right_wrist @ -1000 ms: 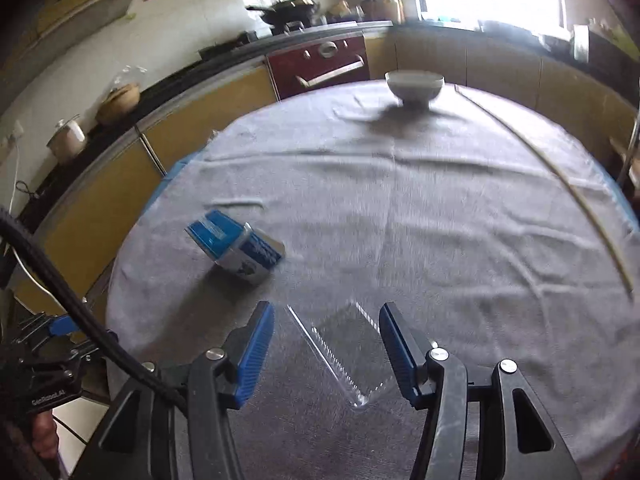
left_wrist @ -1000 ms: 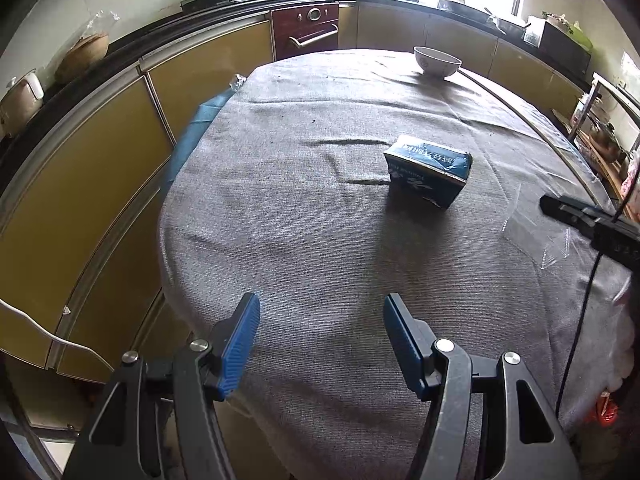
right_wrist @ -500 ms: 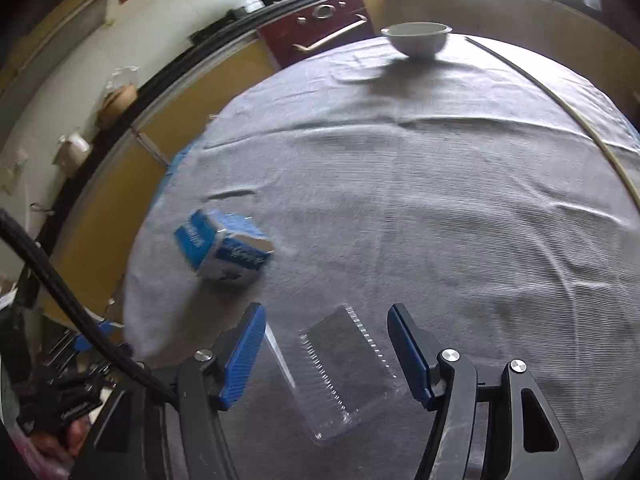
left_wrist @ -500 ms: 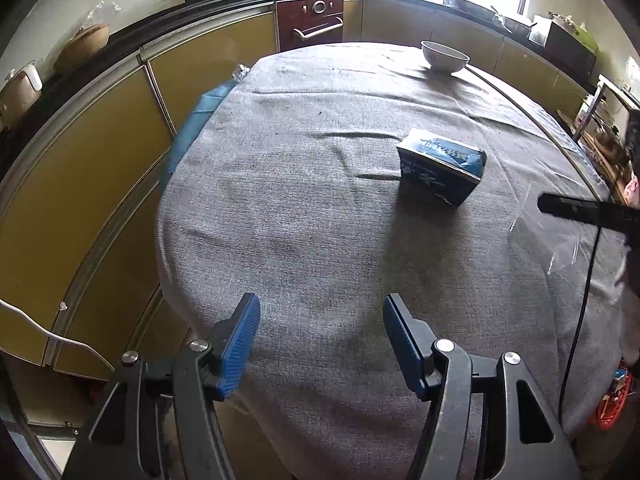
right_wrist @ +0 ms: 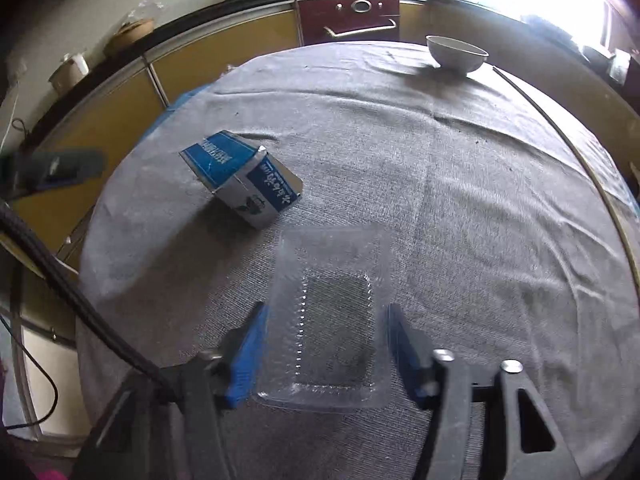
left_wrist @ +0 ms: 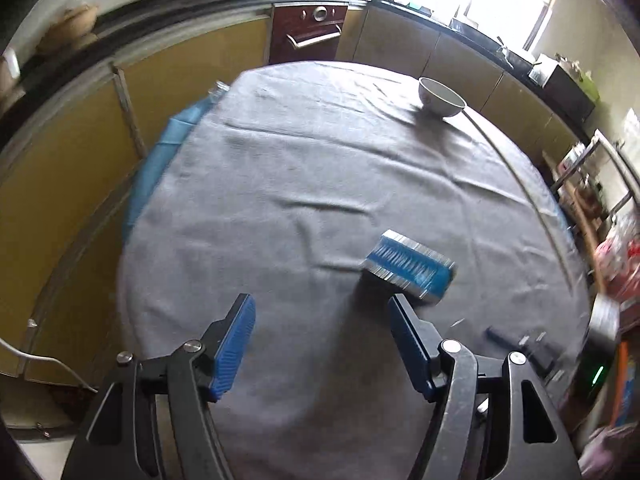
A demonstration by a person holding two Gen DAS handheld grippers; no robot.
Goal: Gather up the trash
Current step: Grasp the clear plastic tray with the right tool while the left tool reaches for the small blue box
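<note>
My right gripper (right_wrist: pixel 322 354) is closing around the clear plastic tray (right_wrist: pixel 328 320) on the tabletop (right_wrist: pixel 460 200); it looks light, flimsy and slippery, so I would pinch its ribbed side walls. My left gripper (left_wrist: pixel 322 346), opening, is empty near the blue carton (left_wrist: pixel 408 268).

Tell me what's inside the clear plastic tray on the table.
Nothing visible inside the clear plastic tray; the grey tablecloth shows through its base. Its near rim is blurred, so small scraps there cannot be ruled out.

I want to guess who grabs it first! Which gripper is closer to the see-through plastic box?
Right. The right gripper is closing around the clear plastic box, one finger on either side. The left gripper hangs empty and opening, nearer the blue carton.
</note>
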